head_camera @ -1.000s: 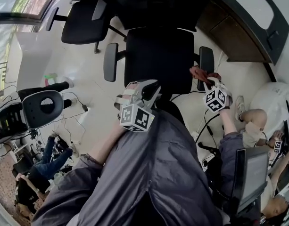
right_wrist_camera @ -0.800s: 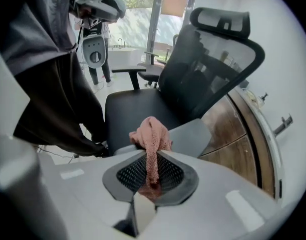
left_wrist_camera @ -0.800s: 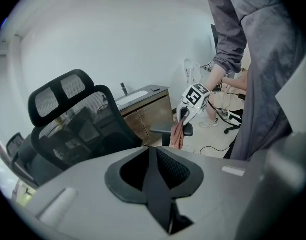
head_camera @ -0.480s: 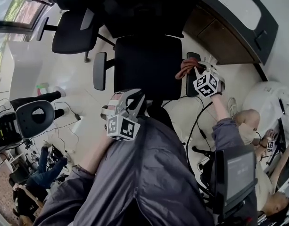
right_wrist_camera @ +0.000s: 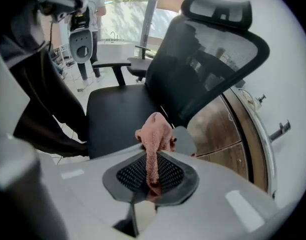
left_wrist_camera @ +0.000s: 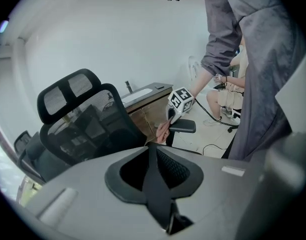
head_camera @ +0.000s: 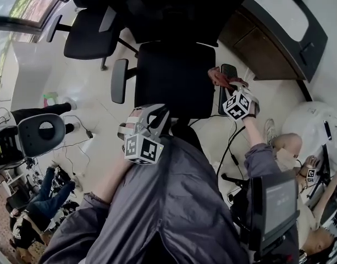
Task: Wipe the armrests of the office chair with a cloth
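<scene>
Though crowded by second chair (head_camera: 86,34) behind, wooden cabinet (head_camera: 261,43) alongside and floor cables (head_camera: 231,147): office chair (head_camera: 176,76) reachable. Pink cloth (right_wrist_camera: 153,134), bunched, nipped in right gripper (right_wrist_camera: 152,176) jaws over armrest (head_camera: 227,100). Left gripper (left_wrist_camera: 155,184) jaws together, empty.

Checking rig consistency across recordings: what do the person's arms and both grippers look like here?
The left gripper and right gripper have light grey bodies and black ribbed pads. Each carries a white cube with black square markers. The person wears loose grey sleeves.
</scene>
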`<act>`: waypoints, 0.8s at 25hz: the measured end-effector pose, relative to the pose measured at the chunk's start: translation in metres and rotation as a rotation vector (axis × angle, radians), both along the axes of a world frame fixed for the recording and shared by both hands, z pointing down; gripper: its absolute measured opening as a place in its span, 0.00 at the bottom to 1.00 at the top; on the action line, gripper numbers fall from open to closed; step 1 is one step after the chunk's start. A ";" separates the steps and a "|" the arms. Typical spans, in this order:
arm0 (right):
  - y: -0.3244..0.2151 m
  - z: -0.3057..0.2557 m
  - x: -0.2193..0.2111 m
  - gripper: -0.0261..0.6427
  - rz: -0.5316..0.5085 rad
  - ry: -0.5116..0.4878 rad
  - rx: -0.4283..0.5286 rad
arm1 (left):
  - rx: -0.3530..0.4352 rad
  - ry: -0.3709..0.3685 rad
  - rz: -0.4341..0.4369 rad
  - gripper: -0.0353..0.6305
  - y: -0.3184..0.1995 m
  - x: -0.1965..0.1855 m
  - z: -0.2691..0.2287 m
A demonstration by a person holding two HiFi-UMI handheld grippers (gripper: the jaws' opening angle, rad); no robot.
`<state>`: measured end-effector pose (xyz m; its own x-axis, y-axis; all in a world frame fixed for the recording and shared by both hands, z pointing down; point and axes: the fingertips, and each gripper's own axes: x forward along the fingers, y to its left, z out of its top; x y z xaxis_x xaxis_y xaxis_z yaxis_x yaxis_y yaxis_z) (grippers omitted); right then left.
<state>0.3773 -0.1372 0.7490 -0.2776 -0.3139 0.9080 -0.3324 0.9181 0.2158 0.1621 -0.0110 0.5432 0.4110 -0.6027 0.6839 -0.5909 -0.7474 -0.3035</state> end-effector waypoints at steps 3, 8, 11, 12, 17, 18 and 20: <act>0.042 -0.001 0.000 0.10 -0.007 -0.020 -0.016 | 0.011 0.013 0.017 0.15 -0.001 0.007 -0.003; 0.087 0.000 0.007 0.10 0.020 -0.034 -0.039 | 0.025 0.017 0.050 0.15 0.004 0.018 -0.006; 0.097 0.000 0.008 0.10 0.052 -0.037 -0.038 | 0.032 0.014 0.062 0.15 0.009 0.021 -0.008; 0.100 0.001 0.008 0.10 0.059 -0.036 -0.037 | 0.030 0.013 0.067 0.15 0.012 0.021 -0.008; 0.098 -0.003 0.003 0.15 0.083 -0.025 -0.008 | 0.024 0.013 0.091 0.16 0.023 0.024 -0.011; 0.096 -0.007 0.002 0.17 0.095 -0.033 0.002 | 0.025 0.013 0.098 0.15 0.024 0.025 -0.012; 0.095 -0.017 0.001 0.19 0.118 -0.053 0.021 | 0.029 0.014 0.111 0.15 0.027 0.027 -0.014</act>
